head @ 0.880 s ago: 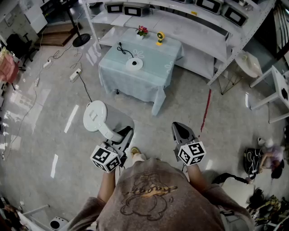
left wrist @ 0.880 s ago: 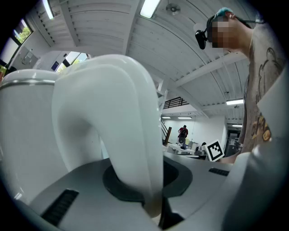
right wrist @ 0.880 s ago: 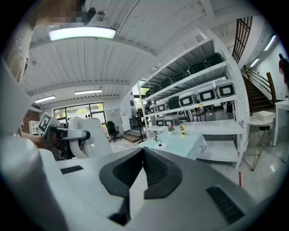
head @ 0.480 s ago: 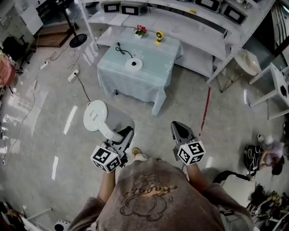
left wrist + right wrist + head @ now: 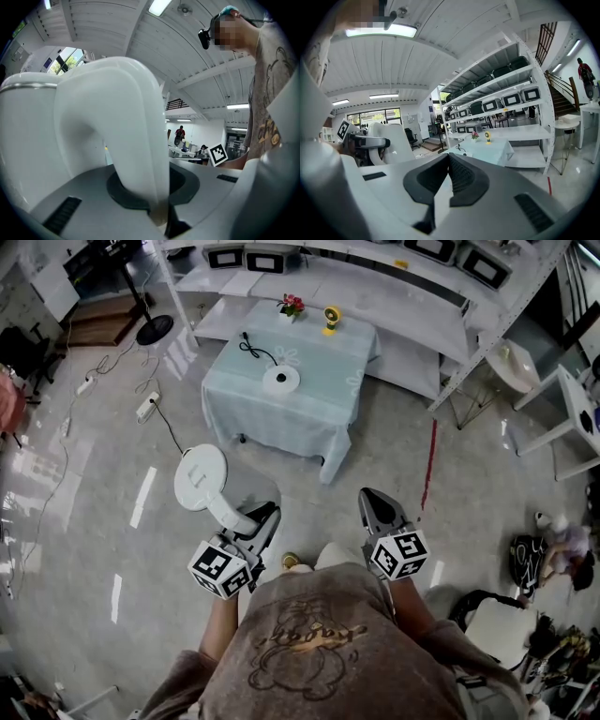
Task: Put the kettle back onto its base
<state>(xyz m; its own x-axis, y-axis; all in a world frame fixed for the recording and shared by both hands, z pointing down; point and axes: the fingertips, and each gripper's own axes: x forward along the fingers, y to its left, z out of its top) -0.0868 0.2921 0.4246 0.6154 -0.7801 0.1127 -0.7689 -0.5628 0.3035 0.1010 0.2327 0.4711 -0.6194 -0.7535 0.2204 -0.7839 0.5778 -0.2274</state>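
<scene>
In the head view the white kettle [image 5: 202,477] hangs over the floor, lid up, with my left gripper [image 5: 265,515] shut on its curved handle. That handle [image 5: 117,140] fills the left gripper view, pinched between the jaws, with the kettle body [image 5: 28,131] at left. The round white base [image 5: 280,380] lies on the pale blue table [image 5: 323,404] ahead, its black cord running off behind it. My right gripper [image 5: 368,500] is held level beside the left with nothing in it. In its own view the right gripper [image 5: 449,173] is shut, and the kettle [image 5: 391,138] shows at left.
A small flower pot [image 5: 294,305] and a yellow object [image 5: 331,319] stand at the table's far edge. White shelving [image 5: 412,296] with boxes runs behind the table. Cables and a power strip [image 5: 147,407] lie on the floor at left. A red strip [image 5: 429,465] marks the floor at right.
The table with the base sits slightly lower and nearer in the head view. Both grippers keep their pose and the kettle stays gripped.
</scene>
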